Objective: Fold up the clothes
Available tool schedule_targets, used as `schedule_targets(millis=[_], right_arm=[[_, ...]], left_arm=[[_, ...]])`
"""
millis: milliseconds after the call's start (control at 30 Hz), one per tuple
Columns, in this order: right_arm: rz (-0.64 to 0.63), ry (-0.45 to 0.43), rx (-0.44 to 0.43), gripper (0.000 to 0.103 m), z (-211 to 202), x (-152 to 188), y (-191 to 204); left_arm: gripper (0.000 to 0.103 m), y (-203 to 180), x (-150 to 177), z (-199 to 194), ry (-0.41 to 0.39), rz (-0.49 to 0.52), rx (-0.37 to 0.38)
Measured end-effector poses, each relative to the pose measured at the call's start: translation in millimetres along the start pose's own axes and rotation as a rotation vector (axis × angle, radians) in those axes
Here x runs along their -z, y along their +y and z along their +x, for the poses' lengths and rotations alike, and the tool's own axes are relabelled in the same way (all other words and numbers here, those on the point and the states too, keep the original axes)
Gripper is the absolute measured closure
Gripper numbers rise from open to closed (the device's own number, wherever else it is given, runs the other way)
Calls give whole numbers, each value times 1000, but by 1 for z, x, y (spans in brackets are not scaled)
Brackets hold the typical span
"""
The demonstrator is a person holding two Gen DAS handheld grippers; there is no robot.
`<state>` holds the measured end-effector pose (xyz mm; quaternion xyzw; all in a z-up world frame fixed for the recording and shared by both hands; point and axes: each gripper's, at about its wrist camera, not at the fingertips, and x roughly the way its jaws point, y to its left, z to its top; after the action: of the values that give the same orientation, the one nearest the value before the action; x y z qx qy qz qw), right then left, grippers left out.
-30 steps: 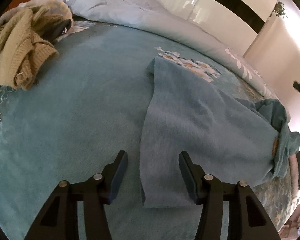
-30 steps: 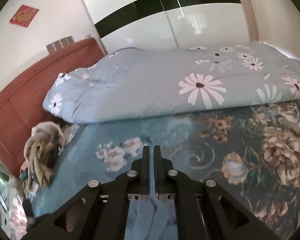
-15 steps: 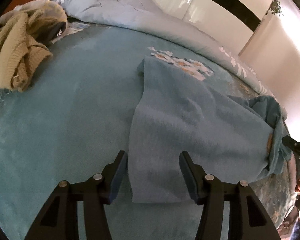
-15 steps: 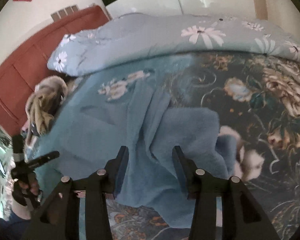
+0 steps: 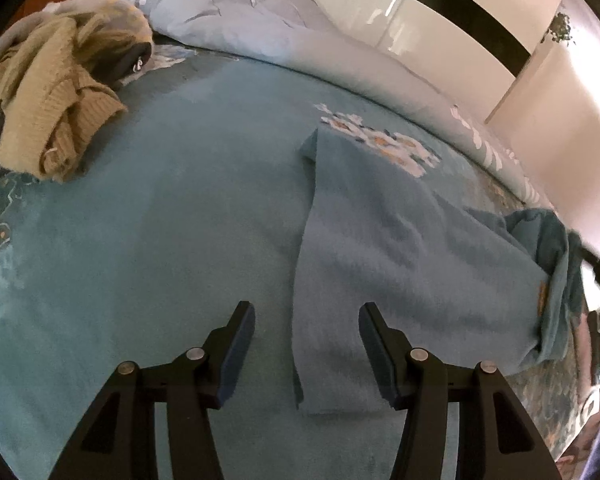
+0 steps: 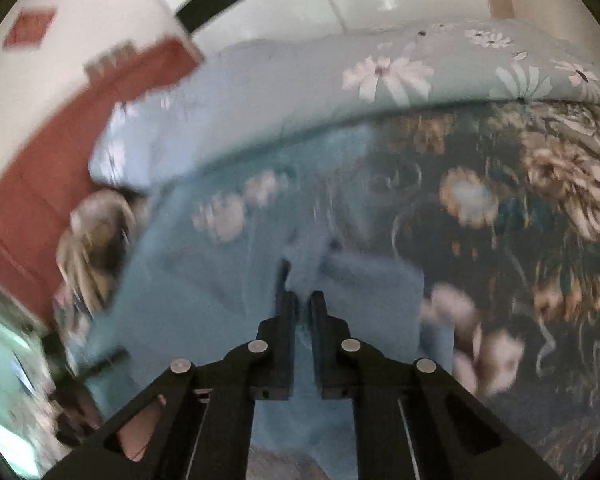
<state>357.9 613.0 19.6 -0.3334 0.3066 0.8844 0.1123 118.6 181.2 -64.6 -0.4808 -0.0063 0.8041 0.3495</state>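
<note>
Blue garment [image 5: 400, 264] lies spread on the bed [image 5: 160, 240], its near hem between the spread fingers of the left claw [image 5: 306, 344], which grips nothing. Right claw [image 6: 302, 312] is pinched on a fold of that cloth. At ten o'clock lies a tan knit heap [image 5: 52, 108]; at twelve, a daisy-print duvet [image 5: 260, 24].

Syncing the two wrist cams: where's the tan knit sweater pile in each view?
Left wrist: tan knit sweater pile upper left, on the bedspread.
Right wrist: blurred, at the left edge below the red headboard.
Shared landmark: daisy-print duvet.
</note>
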Motion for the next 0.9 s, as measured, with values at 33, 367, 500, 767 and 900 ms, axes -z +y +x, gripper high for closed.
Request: schedule_targets(millis=[33,367,500,767,900], right_arm=[[19,-29,-18,96,1,-19,1],[121,-236,-94,103,53,-186,40],[58,-226,6,103,81,-221,59],[-48,-50,-30,102,103,-143,62],[-129,104,-29,47,106,-71,64]], left_arm=[[45,0,-3,1,-2,2,1],[44,5,-25,12,-15,21,2],[44,8,-27,14,-17,17,3],[44,11,-22,11,-8,12,-5],[43,7,-19,4,-12,2,7]])
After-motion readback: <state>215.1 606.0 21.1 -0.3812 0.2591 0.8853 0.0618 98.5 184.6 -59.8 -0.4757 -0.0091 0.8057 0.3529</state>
